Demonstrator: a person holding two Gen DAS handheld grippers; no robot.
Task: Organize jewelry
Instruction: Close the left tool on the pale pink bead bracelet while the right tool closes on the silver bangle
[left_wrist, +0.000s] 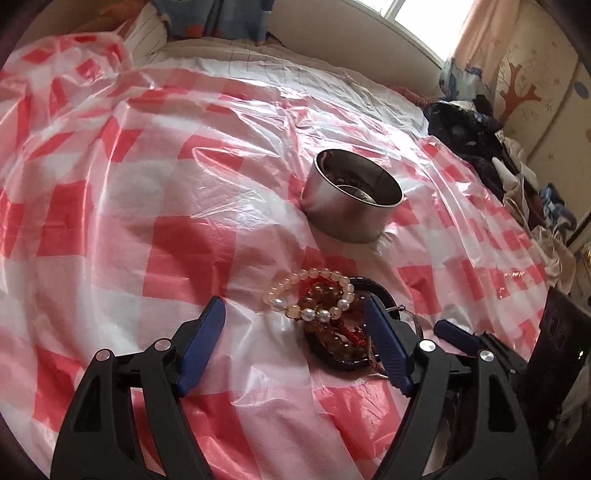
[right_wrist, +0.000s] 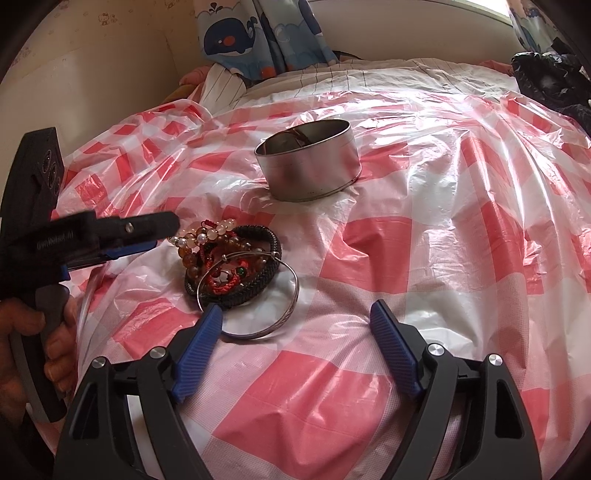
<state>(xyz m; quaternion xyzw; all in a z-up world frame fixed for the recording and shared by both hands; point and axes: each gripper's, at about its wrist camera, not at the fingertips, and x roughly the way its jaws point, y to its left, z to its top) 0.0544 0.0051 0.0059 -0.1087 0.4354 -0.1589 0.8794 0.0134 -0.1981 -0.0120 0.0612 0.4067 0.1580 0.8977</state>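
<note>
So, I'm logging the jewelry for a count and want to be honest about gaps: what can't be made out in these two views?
- Tin: its contents are mostly hidden by its own wall in both views; only dark shapes show.
- Bracelet pile: pieces overlap, so no exact count. In the left wrist view the left gripper's right finger covers part of it.
- Silver bangle: the right gripper's left finger hides part of its edge.

black gripper (left_wrist: 295, 321) frames, ribbed blue pads (right_wrist: 395, 347), silver screws, bare hand (right_wrist: 22, 354) on grey handle
</note>
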